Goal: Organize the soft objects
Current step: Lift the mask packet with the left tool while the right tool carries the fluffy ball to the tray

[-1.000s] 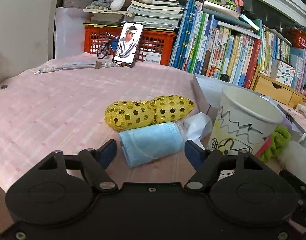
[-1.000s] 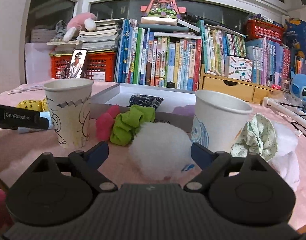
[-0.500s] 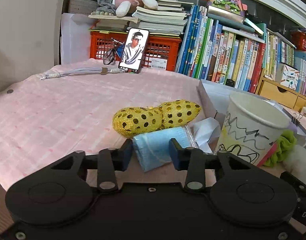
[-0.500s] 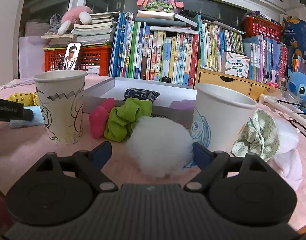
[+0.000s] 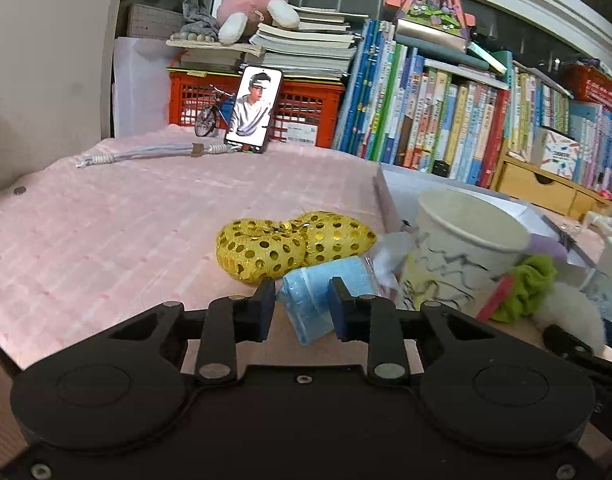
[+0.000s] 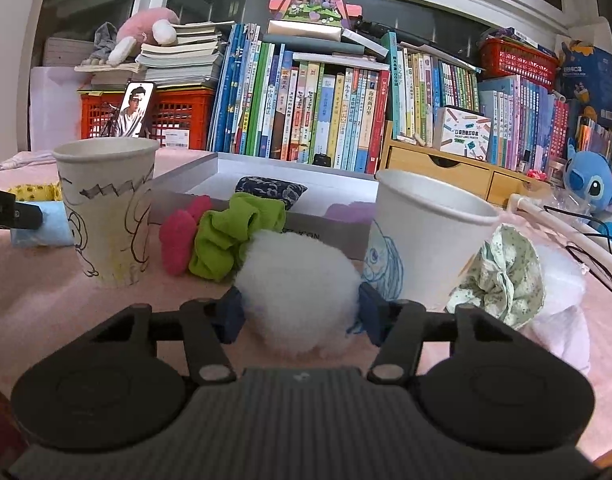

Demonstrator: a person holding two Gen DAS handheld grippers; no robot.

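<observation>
Both claws had just been closing: left gripper point(image 5: 299, 310) pinched the crinkly blue mask point(image 5: 326, 294); right gripper point(image 6: 299, 312) squeezed the fluffy white cotton ball point(image 6: 297, 284).

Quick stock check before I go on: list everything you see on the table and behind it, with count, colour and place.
face mask: 1, light blue, rolled, between the left claw's pads
cotton ball: 1, white, between the right claw's pads
sequin pouch: 1, gold, behind the mask
paper cups: 2, white with drawings, one left, one right
scrunchies: 3, pink, green, pale floral
tray: 1, grey-white, behind the cups
cushion: 1, dark blue patterned, in tray
phone: 1, propped at red crate
books: many, back row
left claw: shut on mask
right claw: jaws just closing onto cotton ball
</observation>
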